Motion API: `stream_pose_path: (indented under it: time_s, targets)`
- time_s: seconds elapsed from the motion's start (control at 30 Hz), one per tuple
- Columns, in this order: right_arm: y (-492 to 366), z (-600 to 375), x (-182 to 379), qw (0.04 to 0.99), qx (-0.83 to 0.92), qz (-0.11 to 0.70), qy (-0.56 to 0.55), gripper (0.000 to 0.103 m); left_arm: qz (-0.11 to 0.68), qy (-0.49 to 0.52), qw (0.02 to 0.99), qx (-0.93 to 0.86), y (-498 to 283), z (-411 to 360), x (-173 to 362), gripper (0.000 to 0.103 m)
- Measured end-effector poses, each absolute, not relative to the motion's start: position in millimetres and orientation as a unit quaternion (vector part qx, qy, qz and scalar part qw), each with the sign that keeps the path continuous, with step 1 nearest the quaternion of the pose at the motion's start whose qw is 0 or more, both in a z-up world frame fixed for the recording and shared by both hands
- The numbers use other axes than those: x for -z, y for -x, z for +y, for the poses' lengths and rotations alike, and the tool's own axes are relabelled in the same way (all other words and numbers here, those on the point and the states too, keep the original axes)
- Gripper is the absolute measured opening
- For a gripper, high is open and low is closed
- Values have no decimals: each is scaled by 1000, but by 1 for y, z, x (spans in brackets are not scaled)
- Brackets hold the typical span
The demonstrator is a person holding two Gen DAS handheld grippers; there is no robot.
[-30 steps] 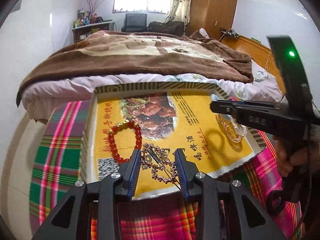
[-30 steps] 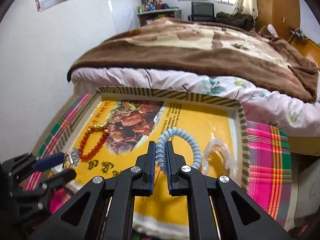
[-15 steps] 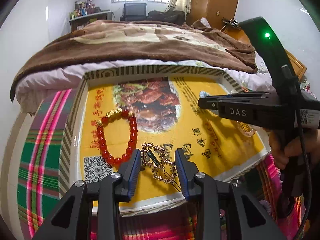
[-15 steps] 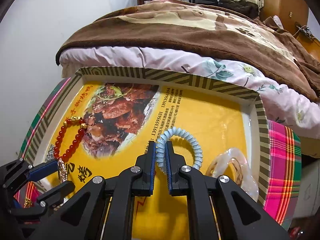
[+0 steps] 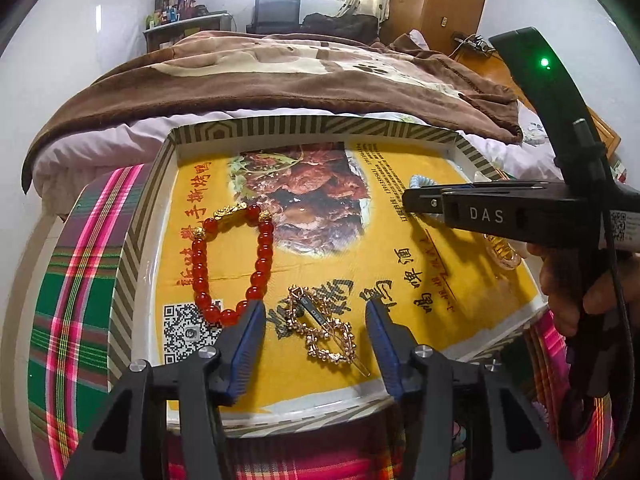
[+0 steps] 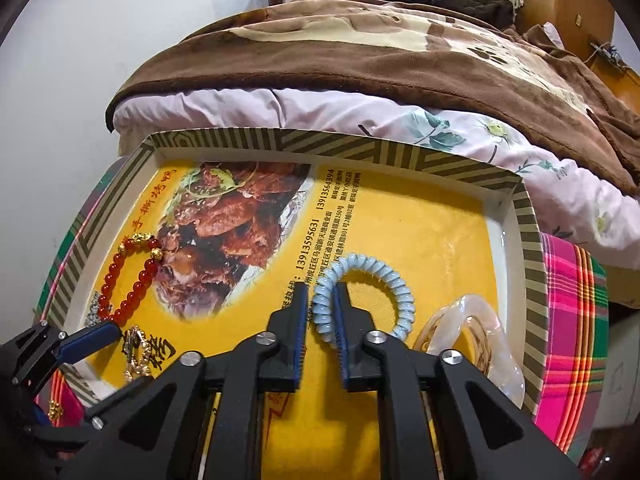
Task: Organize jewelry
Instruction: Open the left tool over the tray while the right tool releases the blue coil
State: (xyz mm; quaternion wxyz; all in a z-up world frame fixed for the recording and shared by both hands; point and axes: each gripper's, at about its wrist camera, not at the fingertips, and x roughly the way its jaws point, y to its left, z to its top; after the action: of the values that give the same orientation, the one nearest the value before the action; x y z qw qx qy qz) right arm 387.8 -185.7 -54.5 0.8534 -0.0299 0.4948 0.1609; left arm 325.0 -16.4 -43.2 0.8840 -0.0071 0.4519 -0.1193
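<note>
A shallow box lid (image 5: pixel 312 130) with a yellow printed floor holds the jewelry. My left gripper (image 5: pixel 316 320) is open, its blue fingers either side of a gold rhinestone hair clip (image 5: pixel 320 326) that lies flat on the floor. A red bead bracelet (image 5: pixel 236 264) lies just left of it. In the right wrist view my right gripper (image 6: pixel 322 308) has its fingers slightly apart around the near side of a pale blue coil bracelet (image 6: pixel 384 280), which rests on the lid floor (image 6: pixel 440 240). A clear bangle (image 6: pixel 480 320) lies to its right.
The lid sits on a plaid cloth (image 5: pixel 76 280) over a small table. A bed with a brown blanket (image 5: pixel 280 76) stands right behind the lid. The right gripper body (image 5: pixel 500 212) reaches over the lid's right side in the left wrist view.
My left gripper has opened wider, leaving the hair clip lying on the lid floor. My right gripper's fingers have parted slightly around the blue coil bracelet, which now rests lower on the lid.
</note>
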Motion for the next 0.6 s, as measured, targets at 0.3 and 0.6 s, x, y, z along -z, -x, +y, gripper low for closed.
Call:
stream_pose_path:
  time_s: [0.3, 0.6]
  targets:
    - [-376, -194, 43, 862, -159, 481, 10, 41, 447, 9, 887, 114, -319, -16, 36, 68]
    - [-342, -209, 11, 877, -174, 447, -15, 41, 427, 9, 897, 114, -294, -14, 11, 69]
